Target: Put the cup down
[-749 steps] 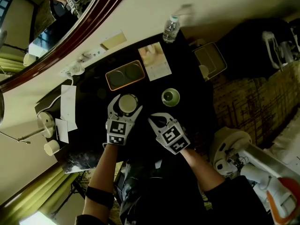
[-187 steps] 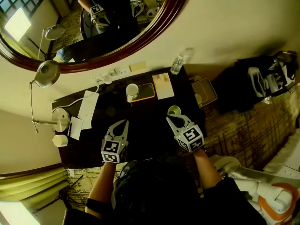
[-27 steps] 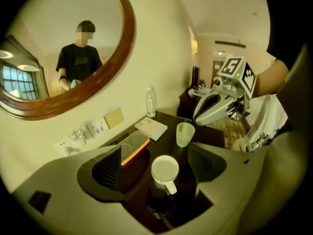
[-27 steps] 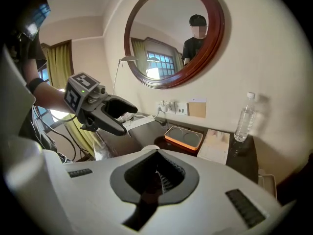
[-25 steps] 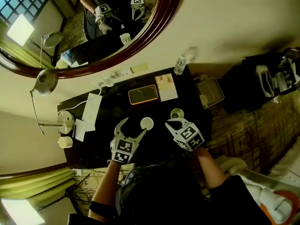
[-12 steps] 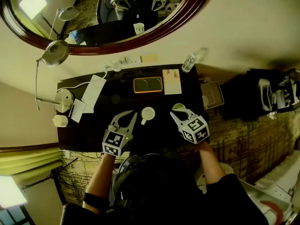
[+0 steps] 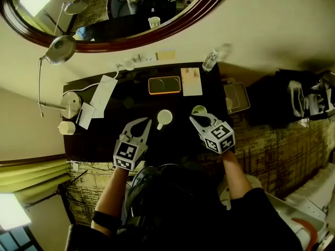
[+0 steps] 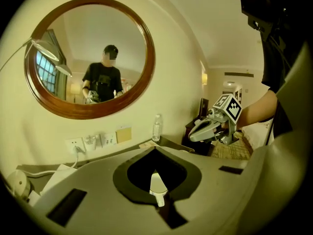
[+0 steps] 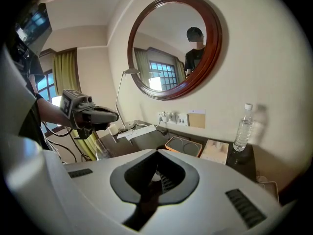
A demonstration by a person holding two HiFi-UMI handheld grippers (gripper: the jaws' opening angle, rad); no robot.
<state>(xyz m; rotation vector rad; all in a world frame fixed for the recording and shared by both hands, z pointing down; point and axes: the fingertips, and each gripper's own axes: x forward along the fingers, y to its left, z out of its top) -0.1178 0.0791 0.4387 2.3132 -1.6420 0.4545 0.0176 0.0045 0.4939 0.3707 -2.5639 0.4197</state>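
— What's the biggest thing in front of me?

— The oval wood-framed mirror (image 7: 99,20) on the wall. Under it is the dark table (image 7: 131,106) you're standing at. A desk lamp (image 7: 61,43) leans over the table's left end.

— And my grippers?

— You're holding both over the near part of the table. Your left gripper (image 7: 141,123) has its jaws drawn together with nothing clamped. A pale sliver shows in the dark hollow between them, and I can't tell what it is. Your right gripper (image 7: 200,117) is likewise closed and empty. Each carries a cube of black-and-white square markers, the only clear print here.

— What else is on the table?

— White papers (image 7: 103,95) lie at the left and an orange-rimmed tray (image 7: 164,85) sits at the back centre. Just right of the tray is a pale card (image 7: 191,81), its print too small to read. A clear water bottle (image 7: 210,61) stands at the back right corner, its label unreadable.

— And the cup?

— The cup (image 7: 164,117) stands on the table between your two grippers, just beyond the left one's tips and apart from them. It's upright, long axis vertical, mouth up. Its handle points back toward you and to your left. A second cup (image 7: 199,110), green inside, sits right at your right gripper's tips, and I can't tell whether they touch.
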